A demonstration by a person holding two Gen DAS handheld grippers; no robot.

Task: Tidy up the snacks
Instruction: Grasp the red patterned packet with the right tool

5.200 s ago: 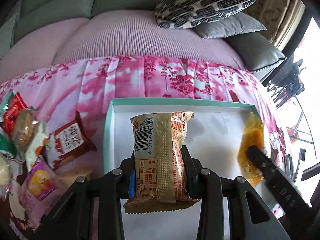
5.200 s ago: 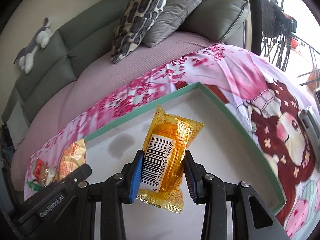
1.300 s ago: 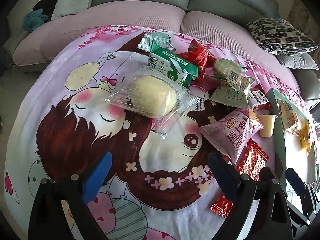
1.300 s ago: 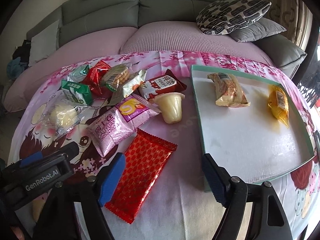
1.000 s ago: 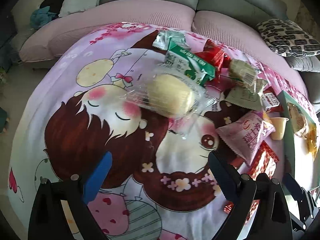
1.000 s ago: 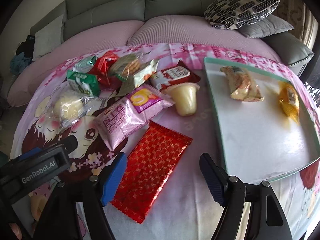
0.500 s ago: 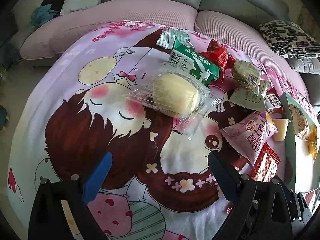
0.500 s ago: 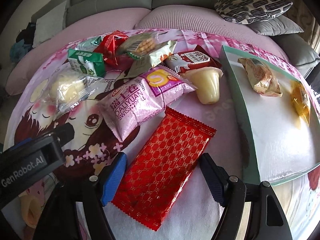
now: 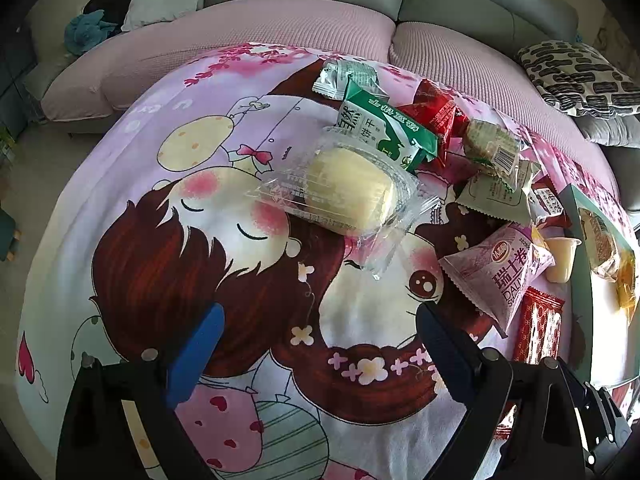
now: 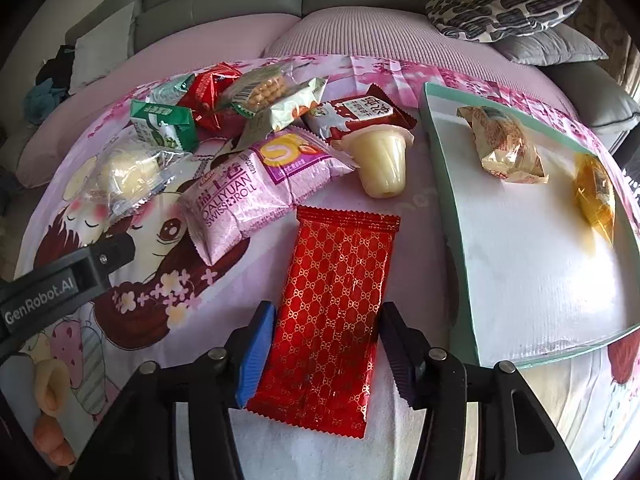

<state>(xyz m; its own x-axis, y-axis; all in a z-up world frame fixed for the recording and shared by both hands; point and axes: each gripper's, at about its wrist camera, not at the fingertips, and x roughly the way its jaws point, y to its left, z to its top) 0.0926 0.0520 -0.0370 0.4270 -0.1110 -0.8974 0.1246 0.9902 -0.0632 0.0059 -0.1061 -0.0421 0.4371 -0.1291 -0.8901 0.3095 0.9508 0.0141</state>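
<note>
Red wrapper point(image 10: 334, 316): flat on the cartoon cloth point(image 10: 132, 276), long axis running away from the right tongs point(image 10: 326, 344); its near half lies between the two spread fingers, blue pad point(image 10: 256, 354) just beside its left edge, dark pad point(image 10: 400, 354) just beside its right edge, contact on either side not clear, nothing pinched. Left tongs point(image 9: 318, 350): spread wide, empty, over bare cloth, with the clear-wrapped bun point(image 9: 346, 192) ahead and well apart. Pink Swiss roll pack point(image 10: 256, 192): just beyond the red wrapper's far left corner. Jelly cup point(image 10: 382, 162): on its side, between the pink pack and the tray point(image 10: 448, 208). Brown-and-white pack point(image 10: 358, 114): behind the cup. Green carton point(image 10: 164, 126), small red pouch point(image 10: 208, 94), biscuit pack point(image 10: 258, 94): heaped at the far left, touching one another. Tray: to the right of the red wrapper, near it but apart, holding a tan pack point(image 10: 506, 150) at the far end and an orange pack point(image 10: 596, 196) by the right rim. Grey sofa point(image 10: 224, 4) with patterned cushion point(image 10: 500, 4): behind.
</note>
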